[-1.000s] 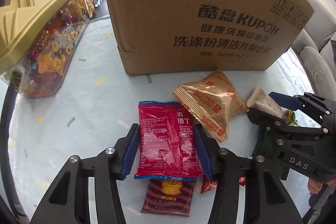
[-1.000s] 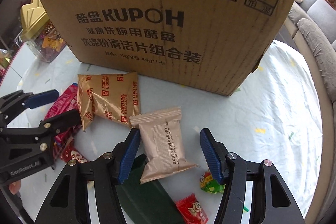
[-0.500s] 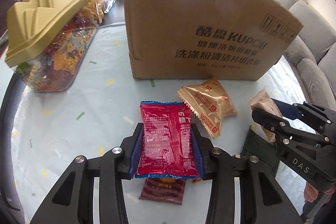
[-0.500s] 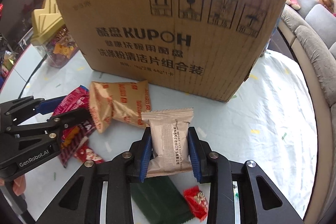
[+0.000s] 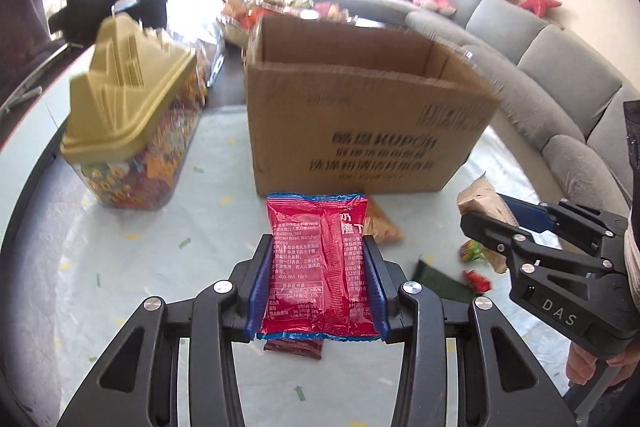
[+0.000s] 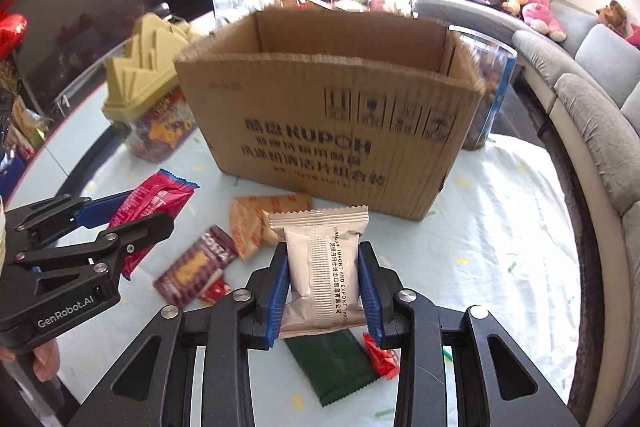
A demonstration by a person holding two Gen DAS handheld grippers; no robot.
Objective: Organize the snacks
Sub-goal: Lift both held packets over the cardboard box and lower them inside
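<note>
- Left tongs (image 5: 316, 289) pinching red snack packet (image 5: 320, 263), lifted above table (image 5: 132, 267), in front of cardboard box (image 5: 360, 131).
- Right tongs (image 6: 323, 297) clamped on beige snack packet (image 6: 324, 267), raised off table, facing open box top.
- Pale table cover with confetti flecks; left lying on it: tan biscuit pack (image 6: 256, 223), maroon wafer pack (image 6: 196, 267), dark green packet (image 6: 332, 363), small red candy (image 6: 380, 355).
- Clear jar with gold lid (image 5: 132, 115) left of box.
- Grey sofa (image 5: 552, 59) with plush toys behind; dark cabinet (image 6: 100, 11) at back.
</note>
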